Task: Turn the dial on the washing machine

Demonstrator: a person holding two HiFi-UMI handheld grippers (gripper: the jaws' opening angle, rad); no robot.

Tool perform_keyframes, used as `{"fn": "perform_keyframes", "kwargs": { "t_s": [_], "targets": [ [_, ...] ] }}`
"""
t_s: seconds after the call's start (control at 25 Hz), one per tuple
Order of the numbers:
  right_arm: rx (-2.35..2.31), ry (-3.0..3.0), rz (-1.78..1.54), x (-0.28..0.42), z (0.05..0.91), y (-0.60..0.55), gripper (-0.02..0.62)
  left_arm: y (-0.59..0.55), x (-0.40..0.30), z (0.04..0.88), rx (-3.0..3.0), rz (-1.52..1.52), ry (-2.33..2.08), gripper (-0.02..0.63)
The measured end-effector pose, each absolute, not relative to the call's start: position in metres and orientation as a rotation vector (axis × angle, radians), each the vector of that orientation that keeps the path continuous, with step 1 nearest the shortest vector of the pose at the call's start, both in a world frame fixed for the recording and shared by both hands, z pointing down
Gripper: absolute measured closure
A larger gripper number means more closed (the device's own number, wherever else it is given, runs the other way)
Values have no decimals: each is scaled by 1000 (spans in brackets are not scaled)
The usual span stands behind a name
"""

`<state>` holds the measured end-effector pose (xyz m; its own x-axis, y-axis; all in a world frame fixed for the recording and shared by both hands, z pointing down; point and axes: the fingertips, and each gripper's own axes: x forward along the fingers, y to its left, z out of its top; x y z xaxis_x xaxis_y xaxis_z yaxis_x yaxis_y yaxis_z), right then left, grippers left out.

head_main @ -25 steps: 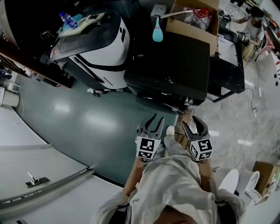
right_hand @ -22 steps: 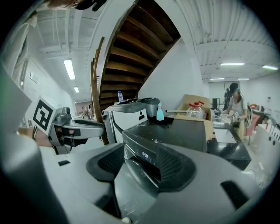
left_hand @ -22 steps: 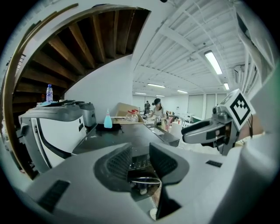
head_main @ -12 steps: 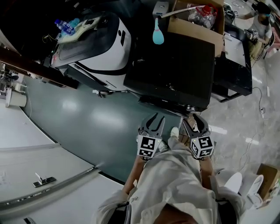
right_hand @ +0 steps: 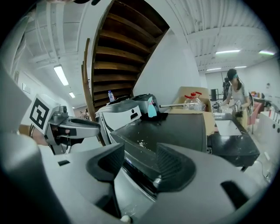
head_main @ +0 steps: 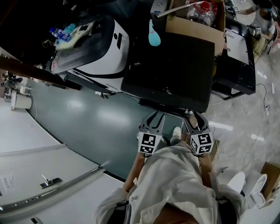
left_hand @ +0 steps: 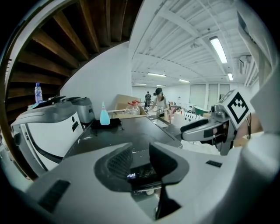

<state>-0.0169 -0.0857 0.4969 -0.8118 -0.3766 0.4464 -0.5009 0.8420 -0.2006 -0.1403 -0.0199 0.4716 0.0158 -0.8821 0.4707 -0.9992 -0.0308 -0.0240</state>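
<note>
The black washing machine [head_main: 170,65] stands just ahead of me, its top seen from above. A small silver dial [head_main: 189,112] sits on its front panel and shows again as the dial [right_hand: 156,181] low between my right jaws. My right gripper [head_main: 195,124] hangs just in front of that panel, close below the dial, with its jaws drawn nearly together and nothing in them. My left gripper [head_main: 152,124] is level with it further left along the panel, jaws also close together and empty. The left gripper view looks over the lid of the washing machine [left_hand: 131,131].
A white machine [head_main: 98,48] stands to the left of the washer. A teal bottle [head_main: 152,35] and a cardboard box [head_main: 192,26] of plastic bottles rest at the washer's back. A black table [head_main: 238,61] is to the right, with a person [head_main: 264,13] beyond it.
Both grippers have moved forward toward the washing machine's front panel, and the machine now sits closer and lower in the head view. The jaws look unchanged.
</note>
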Motion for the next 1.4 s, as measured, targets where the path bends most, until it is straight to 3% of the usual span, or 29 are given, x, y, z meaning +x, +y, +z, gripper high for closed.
{"fn": "perform_keyframes", "kwargs": {
  "t_s": [1.4],
  "targets": [
    [1365, -2189, 570, 11, 579, -65, 356, -41, -134, 555, 2443, 635, -1193, 479]
  ]
}}
